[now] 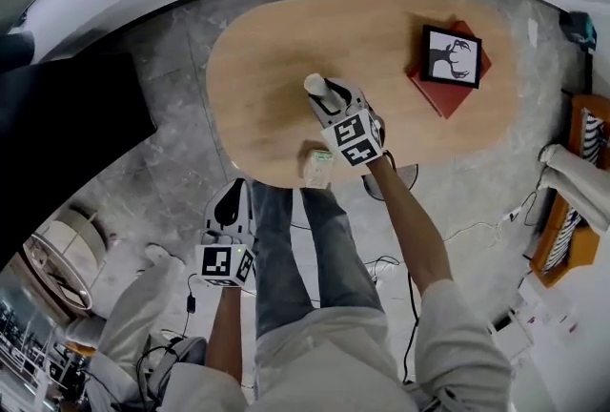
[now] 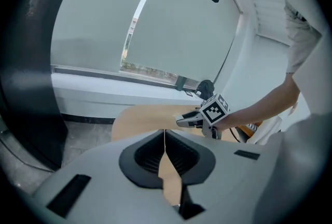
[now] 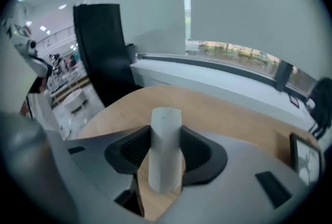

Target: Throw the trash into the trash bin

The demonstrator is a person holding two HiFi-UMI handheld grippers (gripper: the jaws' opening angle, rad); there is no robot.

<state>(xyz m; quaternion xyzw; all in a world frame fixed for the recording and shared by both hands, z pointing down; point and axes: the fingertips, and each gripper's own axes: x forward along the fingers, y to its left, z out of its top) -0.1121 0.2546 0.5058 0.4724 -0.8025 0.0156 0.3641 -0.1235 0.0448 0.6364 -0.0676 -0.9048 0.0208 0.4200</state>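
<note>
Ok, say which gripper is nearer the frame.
Right. The right gripper is over the table, left of the frame; the left gripper is off the table, over the floor.

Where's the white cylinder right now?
The white cylinder is clamped in the jaws of the right gripper, over the middle of the wooden table in the head view, left of the framed picture, beyond the small box at the near edge.

bare tabletop (image 1: pixel 257 86) left, framed picture (image 1: pixel 452 55) right, small box (image 1: pixel 317 167) at near edge

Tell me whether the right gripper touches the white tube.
Touching. In the right gripper view, the right gripper clamps the white tube, both pads against its sides.
</note>
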